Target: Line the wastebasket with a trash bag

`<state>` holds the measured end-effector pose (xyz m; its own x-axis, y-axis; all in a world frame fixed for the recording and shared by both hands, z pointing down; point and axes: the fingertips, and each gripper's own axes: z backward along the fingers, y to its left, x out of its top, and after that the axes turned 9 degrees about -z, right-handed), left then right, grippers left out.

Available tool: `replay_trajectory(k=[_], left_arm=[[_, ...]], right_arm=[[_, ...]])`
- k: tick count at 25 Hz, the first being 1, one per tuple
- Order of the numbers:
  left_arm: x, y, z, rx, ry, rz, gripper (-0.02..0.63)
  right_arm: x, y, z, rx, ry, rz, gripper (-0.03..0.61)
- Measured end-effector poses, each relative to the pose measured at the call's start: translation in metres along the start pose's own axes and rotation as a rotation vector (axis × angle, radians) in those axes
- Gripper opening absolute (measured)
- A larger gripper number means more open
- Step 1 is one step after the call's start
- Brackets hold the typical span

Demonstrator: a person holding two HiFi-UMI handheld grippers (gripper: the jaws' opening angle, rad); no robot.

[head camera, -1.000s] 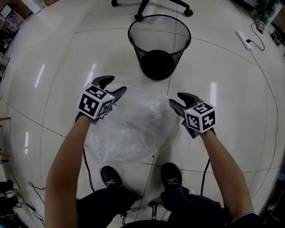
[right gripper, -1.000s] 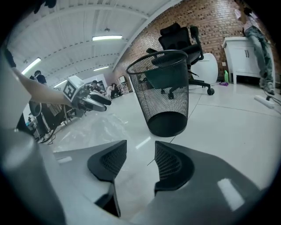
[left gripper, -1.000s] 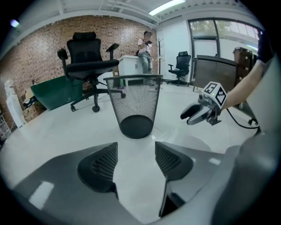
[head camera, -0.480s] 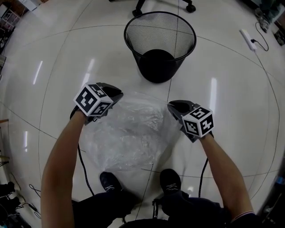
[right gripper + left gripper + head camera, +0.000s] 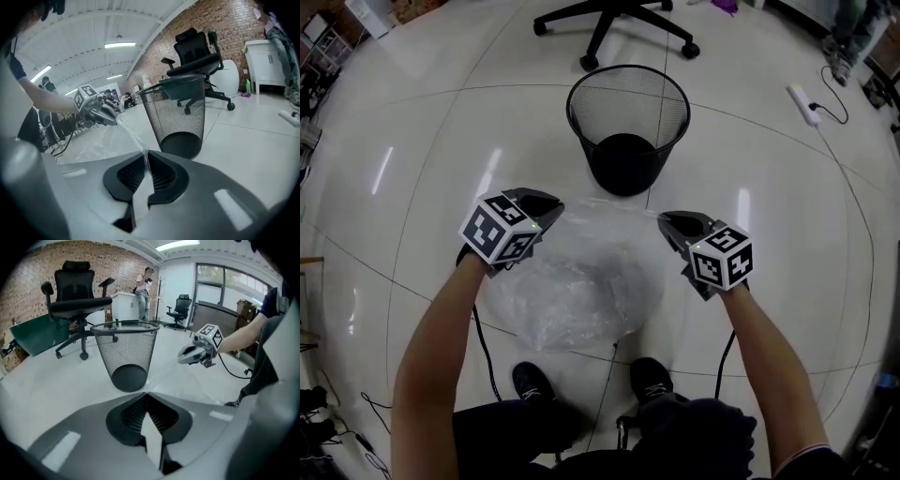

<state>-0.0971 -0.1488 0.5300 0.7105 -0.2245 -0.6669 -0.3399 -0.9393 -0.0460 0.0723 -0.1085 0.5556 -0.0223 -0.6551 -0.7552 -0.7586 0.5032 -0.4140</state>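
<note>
**Both grippers clamped on the rim of a clear trash bag, short of the wastebasket**

Nearest the viewer, the person's two black shoes (image 5: 649, 377) stand on pale glossy floor tiles (image 5: 422, 178). Just beyond them sags the crumpled body of the clear trash bag (image 5: 581, 292); whether its bottom rests on the tiles cannot be told. Its upper edge is drawn taut between the two grippers. The left gripper (image 5: 549, 208) has its jaws together on the left end of that edge, and the right gripper (image 5: 669, 223) has its jaws together on the right end, the film running out between the pads. The grippers are well apart, level with each other.

Past the taut edge, a narrow strip of bare floor separates the bag from the black wire-mesh wastebasket (image 5: 592, 117), which stands upright and unlined with its circular rim open. Bare floor lies to either side of it. Just behind the basket is the star-shaped base of an office chair (image 5: 614, 19). Well off to the right lies a white power strip (image 5: 802, 101) with its cable.
</note>
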Motion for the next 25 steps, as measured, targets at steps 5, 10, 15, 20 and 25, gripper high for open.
replay_trajectory(k=[5, 10, 15, 20, 25], left_arm=[[0.033, -0.012, 0.033, 0.074, -0.026, -0.051, 0.012], [0.069, -0.034, 0.074, 0.114, -0.1, -0.068, 0.012], [0.105, -0.057, 0.117, 0.141, -0.166, -0.079, 0.012], [0.134, -0.071, 0.152, 0.176, -0.21, -0.077, 0.012], [0.154, -0.081, 0.166, 0.192, -0.238, -0.087, 0.012]], right_arm=[[0.044, 0.019, 0.035, -0.028, -0.07, 0.051, 0.002], [0.081, 0.049, 0.076, -0.05, -0.131, 0.121, 0.002], [0.106, 0.074, 0.124, -0.075, -0.174, 0.178, 0.002], [0.131, 0.093, 0.158, -0.083, -0.22, 0.226, 0.002], [0.145, 0.104, 0.181, -0.099, -0.244, 0.259, 0.002]])
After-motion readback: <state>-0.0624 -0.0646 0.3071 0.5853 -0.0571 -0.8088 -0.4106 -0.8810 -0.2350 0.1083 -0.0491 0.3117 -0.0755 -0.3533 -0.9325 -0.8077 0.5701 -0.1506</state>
